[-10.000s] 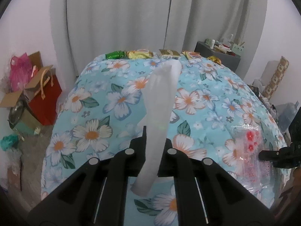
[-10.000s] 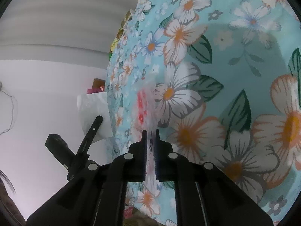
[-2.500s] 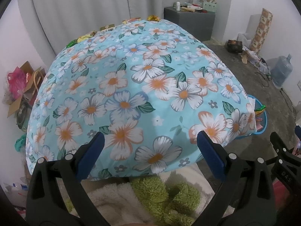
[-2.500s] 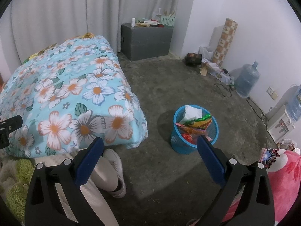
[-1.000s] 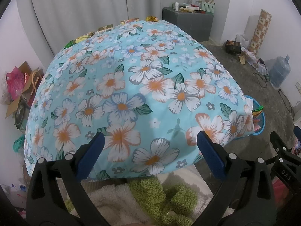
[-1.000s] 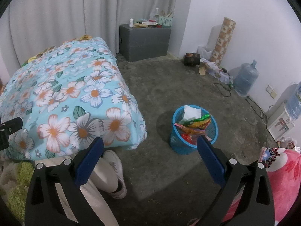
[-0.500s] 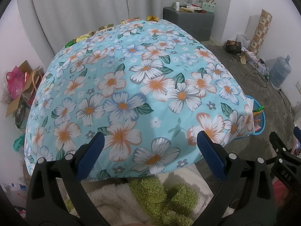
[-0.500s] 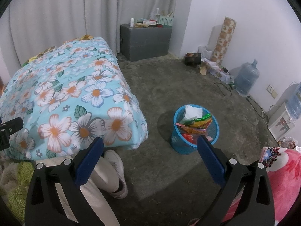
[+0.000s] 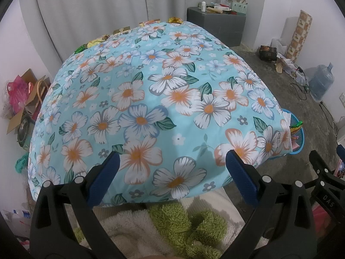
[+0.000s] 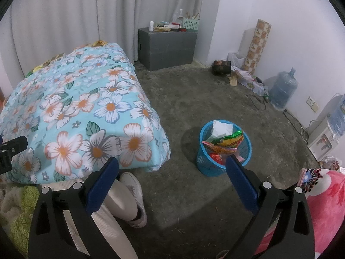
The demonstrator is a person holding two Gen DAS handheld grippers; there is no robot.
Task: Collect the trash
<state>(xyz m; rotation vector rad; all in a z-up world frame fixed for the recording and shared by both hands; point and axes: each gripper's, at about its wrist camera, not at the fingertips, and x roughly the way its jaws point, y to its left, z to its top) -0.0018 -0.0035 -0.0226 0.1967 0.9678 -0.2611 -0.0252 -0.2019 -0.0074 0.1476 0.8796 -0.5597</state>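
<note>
- Both the left gripper [image 9: 170, 168] and right gripper [image 10: 171, 172] are spread wide, holding nothing.
- Wrappers [image 9: 123, 30] sit at the bed's 12 o'clock edge; bin [image 10: 224, 149] at 3 o'clock looks full, so more might spill.

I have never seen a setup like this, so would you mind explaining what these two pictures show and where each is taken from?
There is no robot here: a person holds a two-finger gripper in each hand, and a fisheye camera on each looks along its fingers. The left gripper faces a table under a flowered cloth; snack wrappers lie along its far edge. The right gripper looks across the floor at a blue bin holding a white tissue and colourful wrappers. Both grippers are open and hold nothing.
</note>
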